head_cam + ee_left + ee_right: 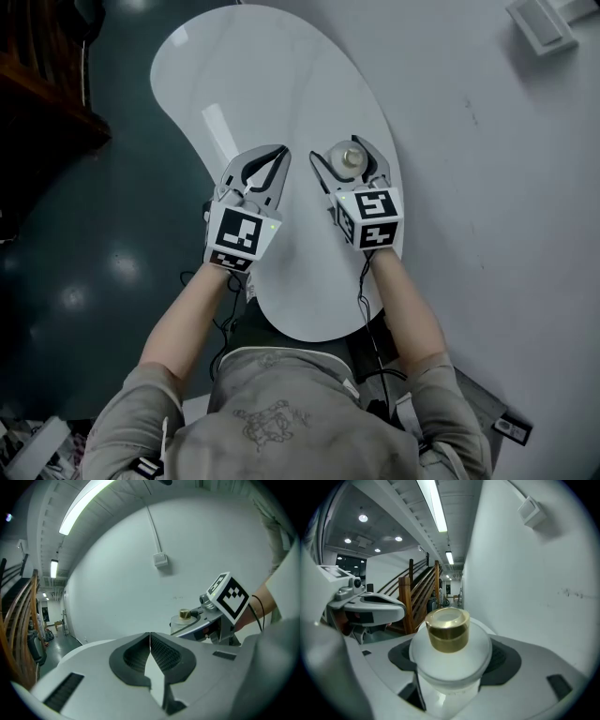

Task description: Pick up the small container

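Note:
The small container (349,160) is a squat white frosted jar with a gold cap (448,629). It stands upright between the jaws of my right gripper (346,152), near the right edge of the white table (272,84). In the right gripper view the jar (451,660) fills the gap, and both dark pads (507,658) press on its sides. I cannot tell whether it rests on the table or hangs just above it. My left gripper (280,153) hovers to the left of it, shut and holding nothing. The left gripper view shows the jar (183,618) to the right, in the right gripper (187,626).
The table is kidney-shaped and stands against a white wall (506,169) on the right. A small white box (542,22) is mounted on that wall. Dark floor (84,244) lies left of the table. A wooden staircase (417,597) stands beyond.

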A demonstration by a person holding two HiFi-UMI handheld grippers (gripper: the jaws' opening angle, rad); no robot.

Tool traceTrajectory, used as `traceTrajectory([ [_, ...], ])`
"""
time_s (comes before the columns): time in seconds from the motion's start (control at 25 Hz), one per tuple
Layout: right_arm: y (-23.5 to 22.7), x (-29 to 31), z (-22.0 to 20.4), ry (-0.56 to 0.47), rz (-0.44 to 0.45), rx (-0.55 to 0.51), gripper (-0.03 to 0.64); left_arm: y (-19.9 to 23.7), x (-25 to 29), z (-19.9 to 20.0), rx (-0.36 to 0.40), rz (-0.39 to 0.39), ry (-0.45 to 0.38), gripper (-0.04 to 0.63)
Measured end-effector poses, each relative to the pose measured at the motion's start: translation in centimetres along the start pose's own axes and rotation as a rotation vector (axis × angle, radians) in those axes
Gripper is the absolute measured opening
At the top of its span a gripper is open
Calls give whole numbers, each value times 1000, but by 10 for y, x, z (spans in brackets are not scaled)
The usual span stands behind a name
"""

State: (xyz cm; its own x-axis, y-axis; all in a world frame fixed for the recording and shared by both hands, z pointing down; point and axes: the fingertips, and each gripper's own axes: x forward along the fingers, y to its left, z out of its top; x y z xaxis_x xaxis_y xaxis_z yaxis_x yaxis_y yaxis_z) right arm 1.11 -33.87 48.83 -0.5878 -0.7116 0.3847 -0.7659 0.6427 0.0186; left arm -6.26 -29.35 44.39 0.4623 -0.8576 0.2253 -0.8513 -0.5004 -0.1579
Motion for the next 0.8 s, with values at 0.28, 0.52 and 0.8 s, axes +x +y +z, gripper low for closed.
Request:
traceTrajectory([
  [0.28, 15, -64, 71, -90, -1, -29, 333, 0, -37, 46, 40, 7, -39, 18],
  [0.52, 31, -123, 107, -146, 10, -54, 333, -9, -69, 85, 97, 5, -79, 18],
  [0.8, 45, -184, 117, -174, 9, -50, 333, -35, -104, 132, 172, 3, -147, 18],
])
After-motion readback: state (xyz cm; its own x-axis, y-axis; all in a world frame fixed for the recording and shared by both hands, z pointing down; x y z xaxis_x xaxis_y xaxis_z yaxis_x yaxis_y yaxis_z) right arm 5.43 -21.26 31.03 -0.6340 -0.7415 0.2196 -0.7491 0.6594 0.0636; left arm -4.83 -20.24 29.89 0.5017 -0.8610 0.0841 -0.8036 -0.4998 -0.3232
